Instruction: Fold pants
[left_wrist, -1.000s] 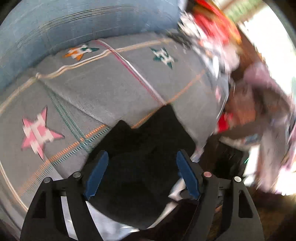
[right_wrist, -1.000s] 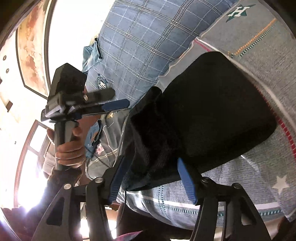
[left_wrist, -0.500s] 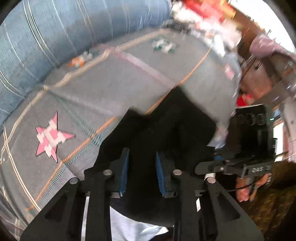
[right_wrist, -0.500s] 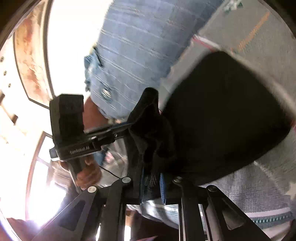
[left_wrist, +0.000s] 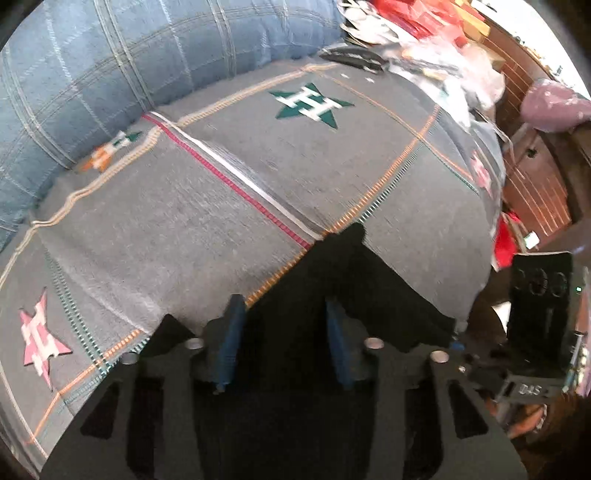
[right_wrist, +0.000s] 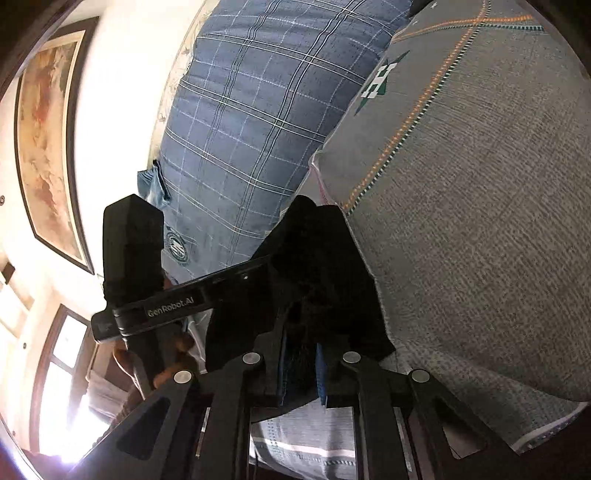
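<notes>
Black pants (left_wrist: 332, 288) are bunched up at the near edge of a grey blanket (left_wrist: 221, 206) with star patterns. My left gripper (left_wrist: 284, 345) points down over them; its jaws are opening, and the blue pads (left_wrist: 231, 343) stand apart with black cloth between them. In the right wrist view the pants (right_wrist: 317, 258) rise in a dark fold from my right gripper (right_wrist: 301, 365), which is shut on a pinch of the cloth. The left gripper's finger (right_wrist: 236, 280) reaches into that fold from the left, its tip hidden by cloth. A hand (right_wrist: 173, 354) holds its handle.
A big blue plaid pillow (left_wrist: 110, 74) lies along the far side of the grey blanket (right_wrist: 480, 184). Red and white clutter (left_wrist: 424, 37) is piled at the far right corner. A framed picture (right_wrist: 44, 147) hangs on the wall left of the pillow (right_wrist: 258, 110).
Both grippers closed on the pants from wide open. The left pads have since parted again. The pants are pulled up into a narrower peak, and the two grippers have come closer together.
</notes>
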